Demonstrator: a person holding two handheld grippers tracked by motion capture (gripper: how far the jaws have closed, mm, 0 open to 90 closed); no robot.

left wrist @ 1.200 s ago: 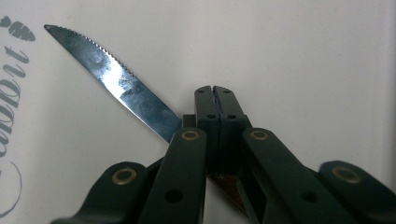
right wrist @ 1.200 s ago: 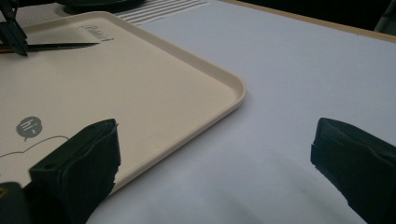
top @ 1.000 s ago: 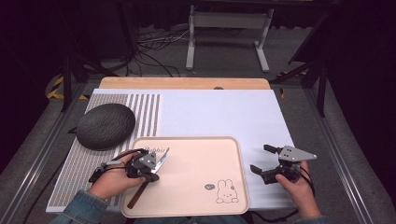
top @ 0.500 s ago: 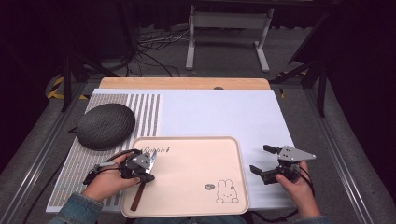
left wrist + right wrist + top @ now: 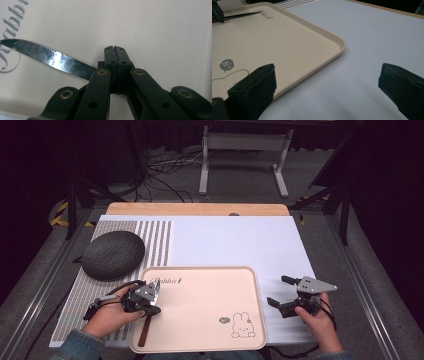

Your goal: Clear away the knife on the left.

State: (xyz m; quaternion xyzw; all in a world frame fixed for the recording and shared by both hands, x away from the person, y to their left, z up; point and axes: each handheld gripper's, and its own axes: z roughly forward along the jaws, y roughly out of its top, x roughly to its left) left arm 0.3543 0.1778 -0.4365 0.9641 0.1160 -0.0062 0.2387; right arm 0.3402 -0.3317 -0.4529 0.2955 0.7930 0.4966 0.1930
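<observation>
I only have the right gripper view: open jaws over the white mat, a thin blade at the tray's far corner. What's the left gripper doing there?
Observer: The left gripper is over the knife, jaws shut tip to tip; the serrated blade runs beside them.
Operator: Where's the handle?
Observer: Its brown handle lies on the tray, pointing toward the person.
Operator: Anything left of the tray?
Observer: A dark grey oval object on the striped mat.

Tray at the table's near edge, centre, on the mat. Knife in the tray at its left side. Dome-shaped object behind-left of the tray. Left gripper over the knife; right gripper right of the tray.
</observation>
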